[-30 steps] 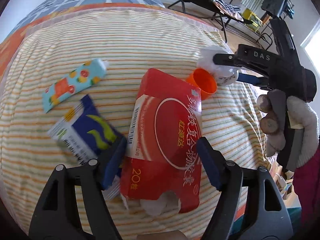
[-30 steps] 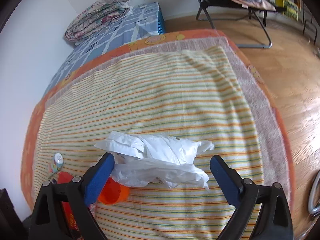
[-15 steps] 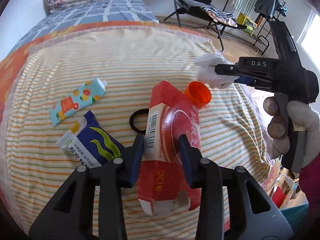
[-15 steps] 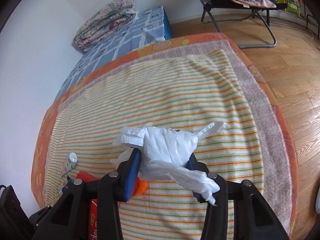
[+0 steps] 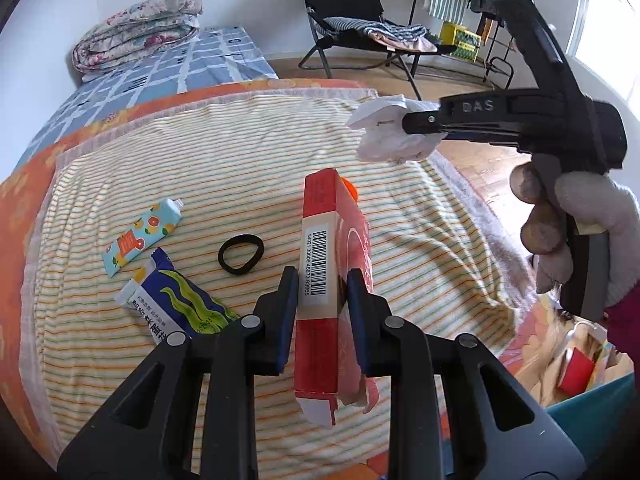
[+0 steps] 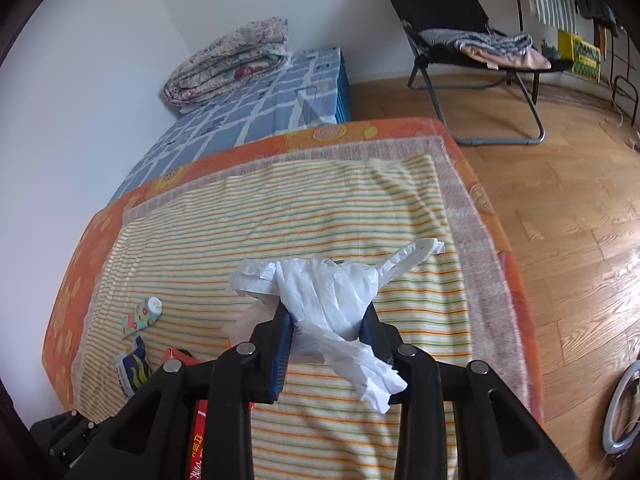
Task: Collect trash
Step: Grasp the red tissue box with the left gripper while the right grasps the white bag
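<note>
My left gripper [image 5: 322, 280] has its jaws closing on a flat red carton [image 5: 340, 216], which stands on edge between the pads, lifted off the striped blanket [image 5: 248, 148]. The jaws of my right gripper [image 6: 326, 316] are closing too, pinching a crumpled white plastic bag [image 6: 328, 284] above the bed. The left wrist view shows that bag [image 5: 384, 144] at the upper right, held by a gloved hand's gripper. On the blanket lie a fruit-print tube [image 5: 142, 236], a blue snack wrapper [image 5: 176, 300], a black hair band [image 5: 241, 254] and an orange cup [image 5: 351, 190] mostly hidden behind the carton.
A teal bin [image 5: 588, 404] with rubbish in it stands on the floor at the bed's right side. A folded quilt [image 6: 232, 64] lies on the blue checked mattress beyond. A black folding chair [image 6: 460, 32] and wood floor [image 6: 560, 208] are to the right.
Both grippers went from wide open to pinching: the left took the red carton, turned it on edge and lifted it, uncovering the hair band. The right took the white bag and raised it.
</note>
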